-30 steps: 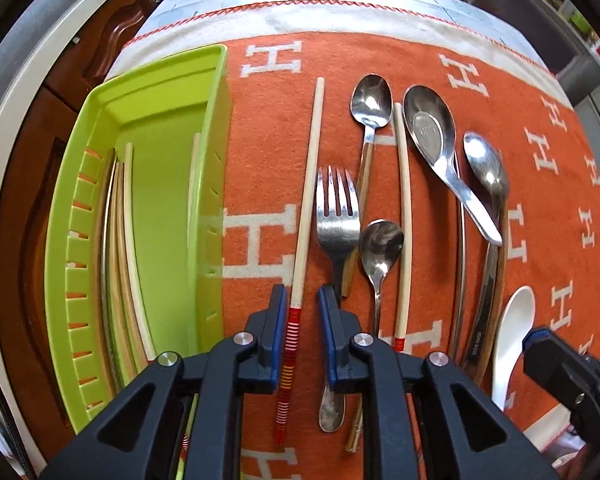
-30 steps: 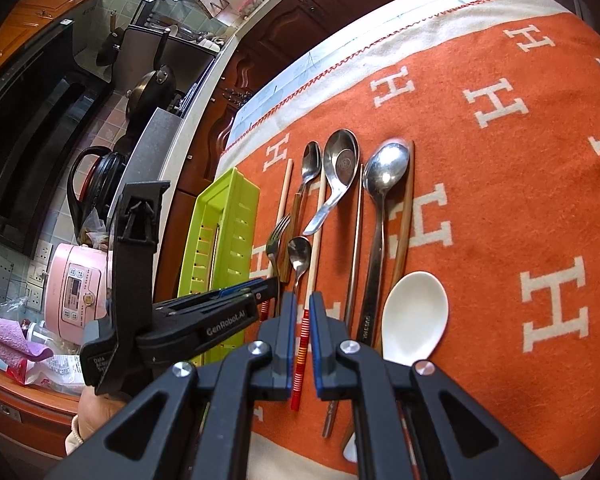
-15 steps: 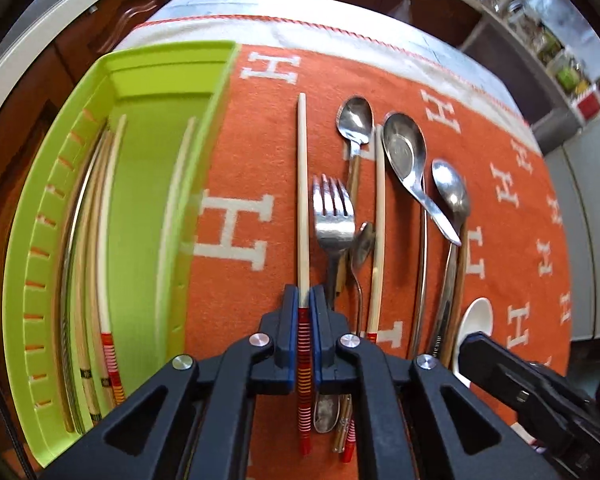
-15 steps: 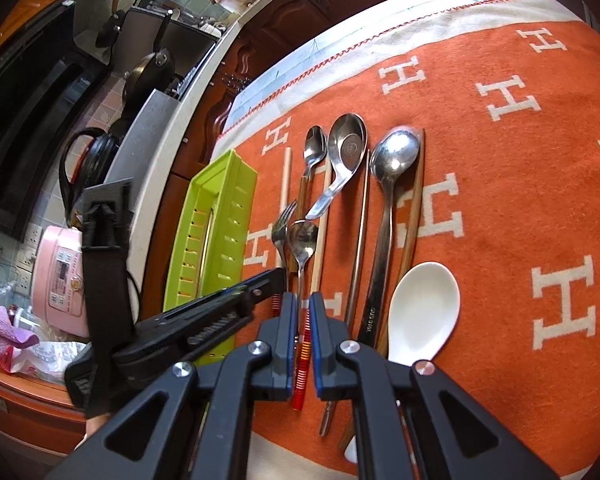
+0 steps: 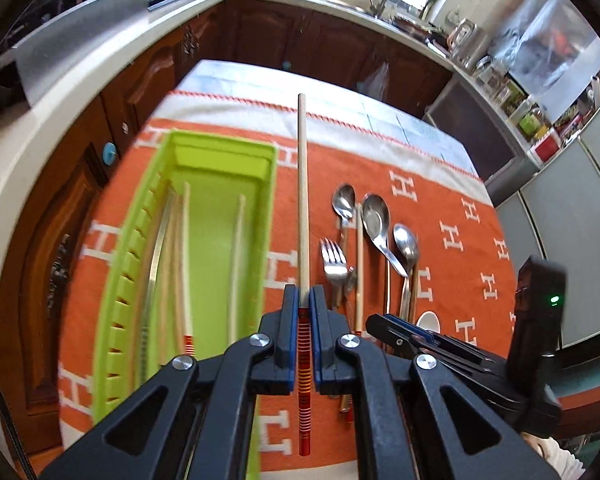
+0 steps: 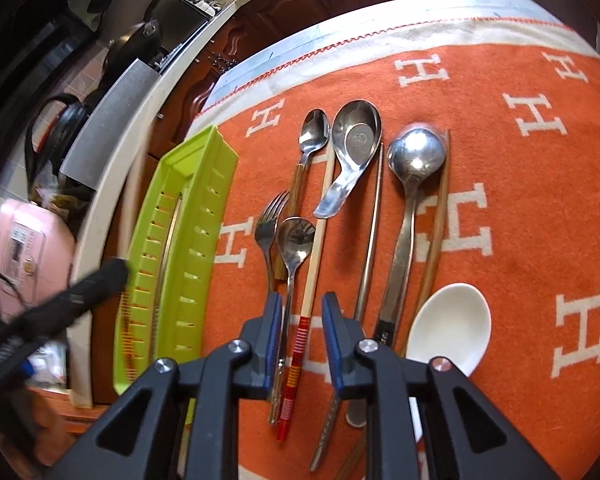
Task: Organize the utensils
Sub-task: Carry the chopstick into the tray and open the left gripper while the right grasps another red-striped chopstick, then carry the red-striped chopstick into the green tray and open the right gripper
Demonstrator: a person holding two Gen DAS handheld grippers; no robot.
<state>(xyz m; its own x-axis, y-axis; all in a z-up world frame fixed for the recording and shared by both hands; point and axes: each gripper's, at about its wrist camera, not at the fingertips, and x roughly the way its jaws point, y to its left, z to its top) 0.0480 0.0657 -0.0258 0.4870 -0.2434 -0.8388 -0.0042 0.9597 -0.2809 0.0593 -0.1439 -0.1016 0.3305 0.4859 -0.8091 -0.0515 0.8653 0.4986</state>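
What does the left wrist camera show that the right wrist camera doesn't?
Only the left wrist view: the left tool shut on a lifted red-banded chopstick, and chopsticks inside the green tray. Only the right wrist view: the right tool, jaws opening, astride another chopstick lying flat, beside the whole white spoon. Both: tray, fork, orange cloth.

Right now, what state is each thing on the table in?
Left gripper: shut on a striped chopstick, lifted off the cloth.
Right gripper: jaws opening, a second chopstick between them, lying flat.
Green tray: holds several chopsticks.
Fork: flat on cloth.
White spoon: bowl up.
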